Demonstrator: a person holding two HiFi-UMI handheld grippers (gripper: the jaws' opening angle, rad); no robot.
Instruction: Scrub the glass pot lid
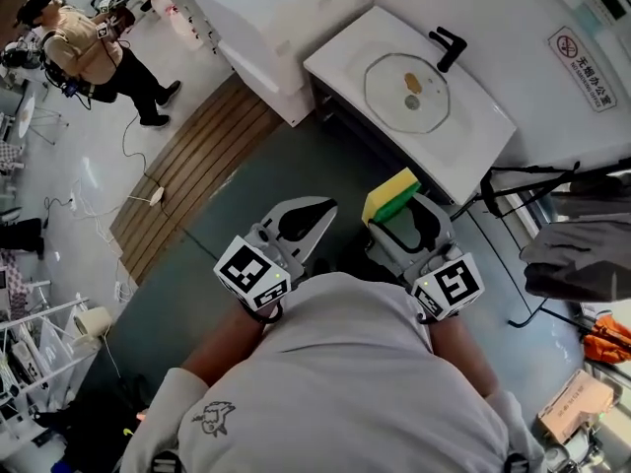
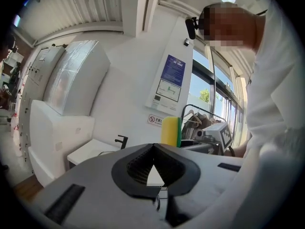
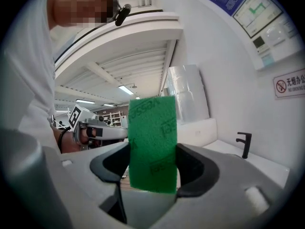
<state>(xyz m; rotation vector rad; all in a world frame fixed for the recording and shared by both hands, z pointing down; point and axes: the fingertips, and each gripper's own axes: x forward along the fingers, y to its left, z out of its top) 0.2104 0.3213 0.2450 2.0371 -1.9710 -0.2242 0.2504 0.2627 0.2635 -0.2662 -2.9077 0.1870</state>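
Head view: what I take for the glass pot lid [image 1: 406,92] lies in the sink [image 1: 473,141], ahead of both hands, with the right hand-held gripper [image 1: 412,227] nearer. Left gripper view: my left hand-held gripper [image 2: 153,148] is closed and empty. Right gripper view: the jaws clamp the sponge [image 3: 152,142] upright.

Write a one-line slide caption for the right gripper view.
Right gripper clamps a green scouring sponge upright between its jaws, with a black tap beyond.

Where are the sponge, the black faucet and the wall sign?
sponge [image 1: 389,191]: head view, on its yellow face.
black faucet [image 1: 449,49]: head view, on its spout over the basin.
wall sign [image 1: 584,63]: head view, middle of the plate.
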